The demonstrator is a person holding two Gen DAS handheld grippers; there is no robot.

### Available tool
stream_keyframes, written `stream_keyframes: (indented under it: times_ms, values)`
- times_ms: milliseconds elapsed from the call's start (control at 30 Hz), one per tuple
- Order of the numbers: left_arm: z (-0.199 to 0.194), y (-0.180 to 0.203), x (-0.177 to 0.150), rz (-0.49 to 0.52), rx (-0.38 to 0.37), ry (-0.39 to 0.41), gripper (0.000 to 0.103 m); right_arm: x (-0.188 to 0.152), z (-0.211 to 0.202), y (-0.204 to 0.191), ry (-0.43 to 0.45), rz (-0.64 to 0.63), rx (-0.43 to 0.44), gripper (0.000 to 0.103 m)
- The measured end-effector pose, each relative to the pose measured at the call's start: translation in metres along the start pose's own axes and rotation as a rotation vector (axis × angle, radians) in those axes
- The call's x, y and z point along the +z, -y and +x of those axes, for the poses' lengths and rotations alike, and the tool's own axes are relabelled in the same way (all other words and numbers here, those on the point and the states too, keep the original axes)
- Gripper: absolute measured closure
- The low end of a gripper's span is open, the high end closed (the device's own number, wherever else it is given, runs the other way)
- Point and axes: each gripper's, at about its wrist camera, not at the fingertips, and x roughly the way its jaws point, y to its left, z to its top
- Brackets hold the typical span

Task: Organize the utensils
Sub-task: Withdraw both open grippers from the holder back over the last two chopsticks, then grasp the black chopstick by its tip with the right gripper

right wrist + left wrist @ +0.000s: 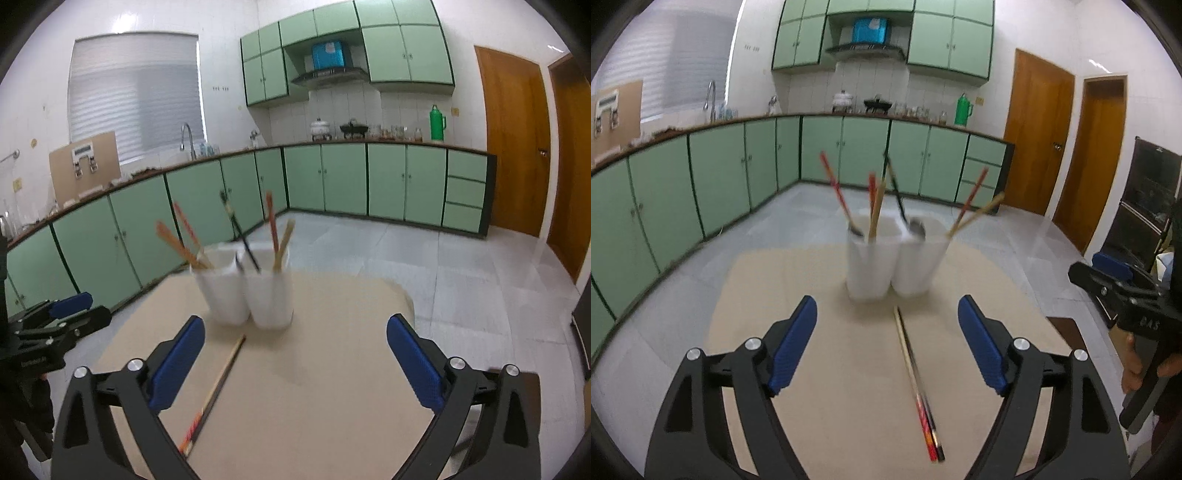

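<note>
Left tongs [886,350] spread wide, nothing between the blue pads [792,350]. Right tongs [295,369] also spread wide, empty. No earlier frame here, so only the current state.

White utensil holder [886,266], with side-by-side compartments, stands upright on the beige counter [831,406], ahead of both tongs. It holds chopsticks and a couple of spoons: red chopstick [834,188] and a tan one [877,210] on the left side, black-handled spoon [899,199] in the middle, and a red and tan pair [975,210] leaning out to the right. Motion blur, so the exact compartment count is unclear.

One pair of chopsticks [916,384] lies flat on the counter, loose, just in front of the holder, between the left pads in that view; it sits near the left pad in the right wrist view.

Person's hand [1134,369] grips the right tool's handle at the frame edge.
</note>
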Motion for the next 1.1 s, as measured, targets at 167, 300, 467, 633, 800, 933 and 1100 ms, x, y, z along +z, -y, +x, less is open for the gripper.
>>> stream_keyframes:
  times_ms: [167,300,467,633,800,933,1100]
  values:
    - [0.005,-0.01,-0.037,-0.014,0.034,-0.053,0.023,-0.04,0.003,-0.01,-0.08,0.02,0.014,0.006]
    - [0.01,-0.018,-0.062,-0.016,0.045,-0.112,0.023,-0.069,0.008,-0.017,-0.141,0.043,0.009,0.006]
    - [0.016,-0.026,-0.091,-0.011,0.073,-0.176,0.023,-0.096,0.017,-0.026,-0.199,0.049,0.0,0.006]
    - [0.023,-0.033,-0.108,-0.013,0.088,-0.225,0.023,-0.12,0.027,-0.043,-0.258,0.046,0.006,0.006]
    - [0.026,-0.039,-0.118,-0.012,0.103,-0.252,0.023,-0.133,0.037,-0.063,-0.301,0.012,0.001,0.007]
    - [0.029,-0.044,-0.122,-0.029,0.101,-0.265,0.023,-0.139,0.042,-0.076,-0.341,-0.025,0.004,0.008]
    - [0.032,-0.046,-0.125,-0.032,0.103,-0.284,0.023,-0.141,0.043,-0.087,-0.359,-0.055,0.017,0.012]
